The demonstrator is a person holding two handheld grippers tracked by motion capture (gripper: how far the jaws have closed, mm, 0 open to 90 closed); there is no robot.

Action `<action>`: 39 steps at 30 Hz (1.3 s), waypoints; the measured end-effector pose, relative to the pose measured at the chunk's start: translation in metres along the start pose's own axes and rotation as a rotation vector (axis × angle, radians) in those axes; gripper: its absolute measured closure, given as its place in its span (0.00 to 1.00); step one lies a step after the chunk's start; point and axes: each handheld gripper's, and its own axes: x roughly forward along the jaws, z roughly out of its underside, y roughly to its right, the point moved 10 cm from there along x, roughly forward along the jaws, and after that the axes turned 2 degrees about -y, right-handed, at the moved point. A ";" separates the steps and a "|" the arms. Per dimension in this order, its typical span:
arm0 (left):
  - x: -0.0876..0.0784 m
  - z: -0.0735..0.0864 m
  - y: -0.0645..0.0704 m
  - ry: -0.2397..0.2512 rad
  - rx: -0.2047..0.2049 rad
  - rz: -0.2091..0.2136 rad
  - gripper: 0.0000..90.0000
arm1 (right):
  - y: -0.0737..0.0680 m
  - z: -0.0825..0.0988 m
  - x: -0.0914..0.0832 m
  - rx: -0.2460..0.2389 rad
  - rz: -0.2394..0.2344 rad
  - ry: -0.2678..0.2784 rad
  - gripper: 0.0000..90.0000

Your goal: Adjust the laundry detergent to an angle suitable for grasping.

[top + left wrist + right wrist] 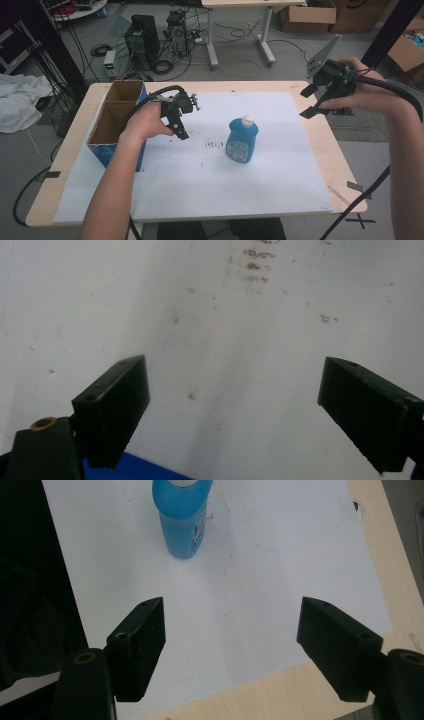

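Blue bottle [242, 139] stands upright mid-tabletop on the white sheet [200, 190], both left gripper [176, 121] and right gripper [311, 101] with jaws wide and empty; probably light, rigid, slick plastic, best gripped across its flat body below the cap.

Left gripper [235, 410] over white sheet [210, 330]; jaws stand wide apart, nothing between them. Left jaw carries a brass-coloured insert [43, 423] at its base. Sheet bears brown specks, densest cluster [257, 262] near the top edge of the view. Blue surface [135, 472] shows at bottom edge, beneath left jaw.
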 end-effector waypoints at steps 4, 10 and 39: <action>-0.002 0.001 0.000 0.007 0.001 -0.002 0.15 | -0.001 -0.001 -0.001 -0.001 0.001 0.004 0.30; -0.003 0.004 0.001 -0.003 -0.003 -0.002 0.15 | -0.003 -0.002 -0.003 -0.006 0.002 0.011 0.30; -0.007 0.002 -0.002 0.004 -0.001 -0.004 0.15 | 0.003 0.004 0.000 0.009 0.006 0.042 0.28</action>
